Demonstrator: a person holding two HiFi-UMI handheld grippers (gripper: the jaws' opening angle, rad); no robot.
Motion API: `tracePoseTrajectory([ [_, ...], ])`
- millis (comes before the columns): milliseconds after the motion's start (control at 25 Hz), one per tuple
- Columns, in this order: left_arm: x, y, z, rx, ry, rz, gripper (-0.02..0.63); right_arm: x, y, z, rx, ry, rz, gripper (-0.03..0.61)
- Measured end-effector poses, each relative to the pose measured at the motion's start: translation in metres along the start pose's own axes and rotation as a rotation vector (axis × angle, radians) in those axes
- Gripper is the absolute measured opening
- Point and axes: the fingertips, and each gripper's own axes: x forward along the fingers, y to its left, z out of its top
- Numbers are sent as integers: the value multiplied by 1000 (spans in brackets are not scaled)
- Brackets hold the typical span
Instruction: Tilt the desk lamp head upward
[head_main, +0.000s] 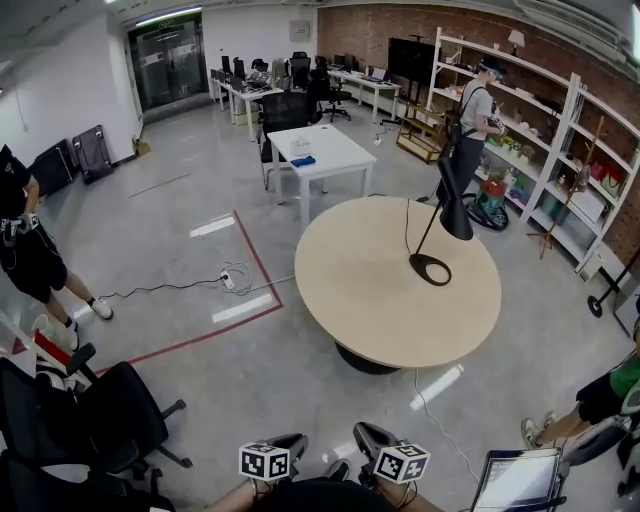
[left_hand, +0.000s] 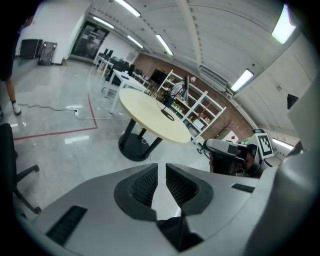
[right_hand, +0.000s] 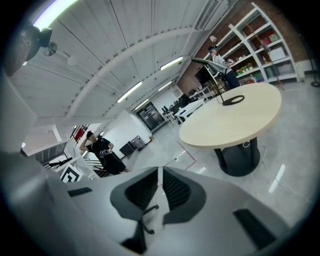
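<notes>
- Black desk lamp (head_main: 447, 215): it stands well ahead of both your claws, on the far right part of the round table (head_main: 380, 300), touched by neither.
- Its ring-shaped base (head_main: 430, 269) lies flat on the tabletop. A thin stem slants up from it to the long lamp head (head_main: 455, 212), which points down toward the table.
- Your left claw (left_hand: 159, 167) is closed, its pads almost together with nothing between them. The lamp sits far ahead of it, slightly to the right.
- Your right claw (right_hand: 160, 172) is also closed and empty. From it, the lamp is far ahead and to the right.
- The pale wooden tabletop, on a dark pedestal (left_hand: 135, 145), lies between your claws and the lamp.
- Beyond the lamp a person (head_main: 472, 125) stands at white shelves (head_main: 560, 150).
- A white rectangular table (head_main: 322, 150) stands farther off, left of the lamp.
- A red tape line (head_main: 255, 265) runs on the grey floor ahead and left of your left claw.
- A black office chair (head_main: 100, 415) is near your left claw, on its left.
</notes>
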Motion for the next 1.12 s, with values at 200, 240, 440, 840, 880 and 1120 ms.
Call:
tracePoseTrajectory([
  [200,27,-13,22,16,-4,9,54,6,-26,26,1,-11,18,31],
  [240,31,-16,25,28,1,6,54,6,-32,30,14,-20,16,31],
  [440,51,-29,47,66,9,8,54,2,-61,51,87,-65,2,31],
  [840,104,-52,73,136,80,-65,54,-14,-110,80,148,-154,-85,31],
  [880,111,-56,77,150,88,-79,54,-16,-118,84,154,-166,-104,31],
  [1120,145,-64,106,184,110,-142,54,-19,-146,113,157,-227,-192,31],
])
